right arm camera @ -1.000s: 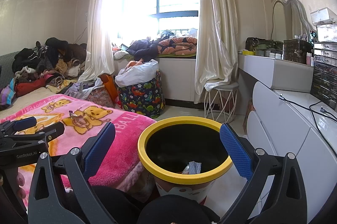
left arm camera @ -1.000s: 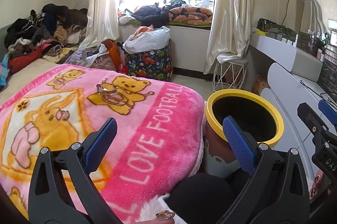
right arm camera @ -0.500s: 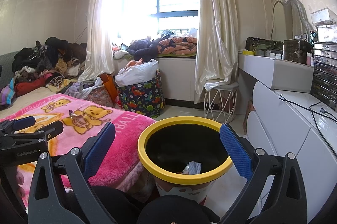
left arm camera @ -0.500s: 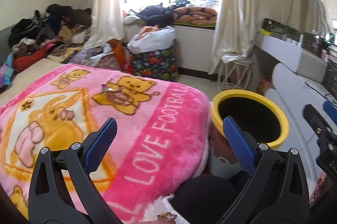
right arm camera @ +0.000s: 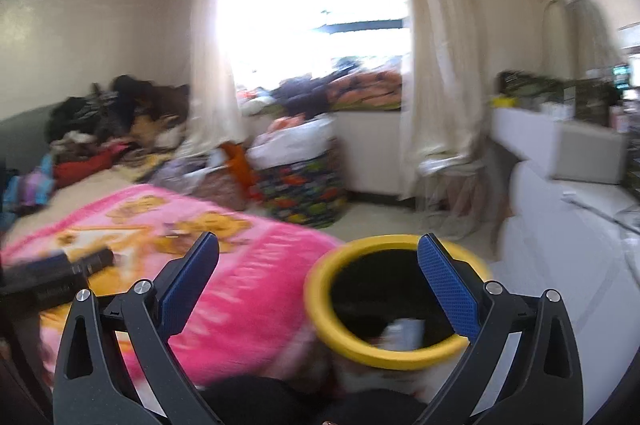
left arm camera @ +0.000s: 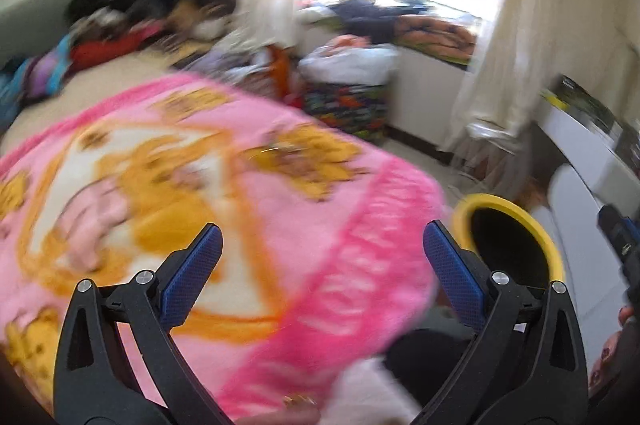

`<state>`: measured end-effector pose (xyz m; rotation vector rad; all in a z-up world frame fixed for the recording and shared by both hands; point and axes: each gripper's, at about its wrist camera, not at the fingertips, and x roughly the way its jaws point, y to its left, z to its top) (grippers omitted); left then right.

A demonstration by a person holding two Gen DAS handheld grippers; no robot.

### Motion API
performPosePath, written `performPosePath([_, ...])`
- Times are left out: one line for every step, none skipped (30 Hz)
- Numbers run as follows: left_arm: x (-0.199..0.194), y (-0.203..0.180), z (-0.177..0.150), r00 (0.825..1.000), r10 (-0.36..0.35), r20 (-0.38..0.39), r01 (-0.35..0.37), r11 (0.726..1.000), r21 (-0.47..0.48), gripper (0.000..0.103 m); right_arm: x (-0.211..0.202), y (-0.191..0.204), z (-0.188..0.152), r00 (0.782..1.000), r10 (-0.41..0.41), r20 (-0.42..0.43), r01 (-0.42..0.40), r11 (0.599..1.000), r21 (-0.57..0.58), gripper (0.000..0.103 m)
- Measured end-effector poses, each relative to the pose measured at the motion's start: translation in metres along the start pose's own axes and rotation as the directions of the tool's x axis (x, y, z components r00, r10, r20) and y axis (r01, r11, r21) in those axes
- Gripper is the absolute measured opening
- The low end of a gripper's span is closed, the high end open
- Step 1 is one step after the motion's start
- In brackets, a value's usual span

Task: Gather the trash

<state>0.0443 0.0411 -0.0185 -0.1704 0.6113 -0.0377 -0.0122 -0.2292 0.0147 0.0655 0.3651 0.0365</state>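
My left gripper (left arm camera: 320, 229) is open over a pink bear-print blanket (left arm camera: 248, 233) and holds nothing. A small crumpled wrapper (left arm camera: 266, 149) lies on the blanket ahead of it, smeared by blur. A yellow-rimmed bin (left arm camera: 554, 257) stands to the right of the bed. In the right wrist view my right gripper (right arm camera: 318, 239) is open and empty above the bin (right arm camera: 320, 309), with a scrap of white paper (right arm camera: 404, 331) inside it. The left gripper (right arm camera: 60, 271) shows at the left edge over the blanket (right arm camera: 240, 289).
A heap of clothes (right arm camera: 112, 129) covers the far end of the bed. A patterned hamper (right arm camera: 300, 185) and a white wire stool (right arm camera: 448, 181) stand by the window wall. A white dresser (right arm camera: 568, 221) runs along the right. A person's dark knee (left arm camera: 424, 365) is below the left gripper.
Both views have swung left and are now motion-blurred. The bin has slid right in each frame, and the left gripper is further over the blanket. Both grippers remain open.
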Motion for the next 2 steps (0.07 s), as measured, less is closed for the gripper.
performPosePath([-0.002,0.029,0.002,0.997,0.075,-0.005,-0.076,0.996,-0.039,0.092,0.011,0.017,0.007,0.998,0.057,-0.039,-0.058,0.998,-0.019,0.097])
performPosePath([-0.006,0.054,0.002,0.990,0.141,-0.010,-0.141,0.988,-0.069,0.092,0.025,0.040,0.013,0.987,0.129,-0.093,-0.134,0.990,-0.046,0.097])
